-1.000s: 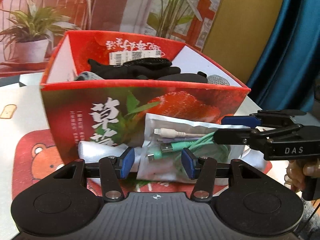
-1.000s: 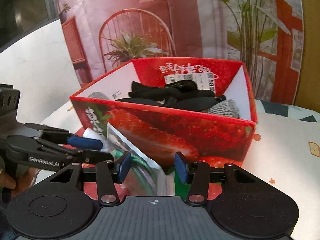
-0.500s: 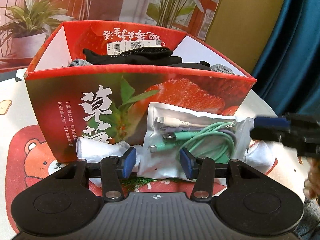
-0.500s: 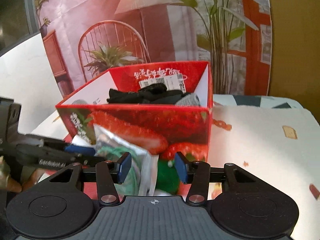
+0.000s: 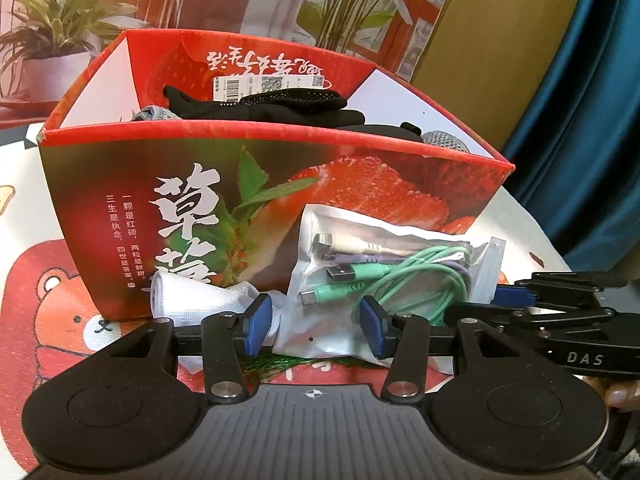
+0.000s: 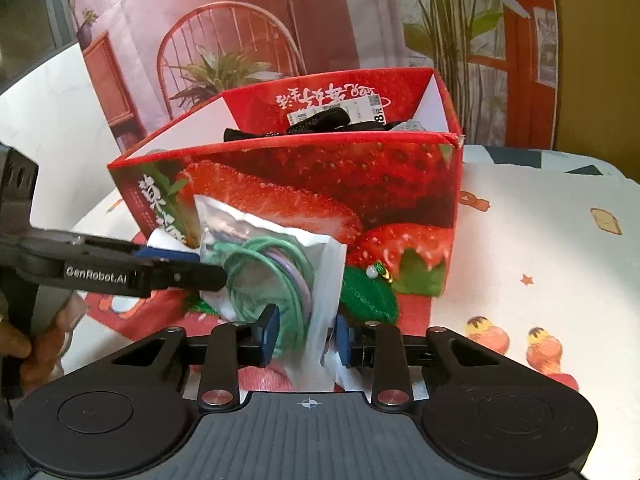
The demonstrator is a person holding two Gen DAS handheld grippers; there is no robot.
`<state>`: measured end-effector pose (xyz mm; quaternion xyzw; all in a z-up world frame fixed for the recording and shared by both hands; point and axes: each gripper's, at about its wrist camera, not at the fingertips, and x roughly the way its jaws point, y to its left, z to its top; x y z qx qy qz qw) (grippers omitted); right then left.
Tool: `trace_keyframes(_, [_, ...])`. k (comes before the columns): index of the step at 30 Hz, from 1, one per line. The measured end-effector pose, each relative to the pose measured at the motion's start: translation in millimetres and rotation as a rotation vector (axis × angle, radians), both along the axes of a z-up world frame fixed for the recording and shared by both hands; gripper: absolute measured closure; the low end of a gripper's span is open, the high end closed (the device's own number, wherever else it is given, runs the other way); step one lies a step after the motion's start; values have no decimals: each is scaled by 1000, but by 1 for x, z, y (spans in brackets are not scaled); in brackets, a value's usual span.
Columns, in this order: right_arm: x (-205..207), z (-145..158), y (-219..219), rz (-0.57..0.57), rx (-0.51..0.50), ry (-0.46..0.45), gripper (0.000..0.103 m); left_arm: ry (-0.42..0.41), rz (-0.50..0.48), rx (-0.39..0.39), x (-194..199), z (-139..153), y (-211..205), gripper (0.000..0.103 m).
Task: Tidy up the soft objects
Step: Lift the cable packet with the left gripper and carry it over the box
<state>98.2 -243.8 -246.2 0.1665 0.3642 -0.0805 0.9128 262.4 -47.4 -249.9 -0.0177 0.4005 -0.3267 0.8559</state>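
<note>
right gripper (image 6: 306,334) fingers closing round crinkly plastic cable pouch (image 6: 276,264) | left gripper (image 5: 314,325) fingers apart

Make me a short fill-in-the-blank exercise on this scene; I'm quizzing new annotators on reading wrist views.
1. The clear cable pouch leans against the front of the red ____ box.
2. Most of the coiled cable inside the pouch is ____ in colour.
3. The dark gloves lie ____ the box.
4. The right gripper is closing its fingers around an edge of the ____.

Missing words: strawberry; green; inside; pouch
</note>
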Motion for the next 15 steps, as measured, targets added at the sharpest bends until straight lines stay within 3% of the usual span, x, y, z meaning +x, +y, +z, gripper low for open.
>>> trace_keyframes(11, [5,13,7,24,-13,-46,83,-13,-21,-43,-15,18,3,52])
trace_keyframes(15, [2,32,8,40,-30,-94,84,-37,4,-111,-26,38,16,52])
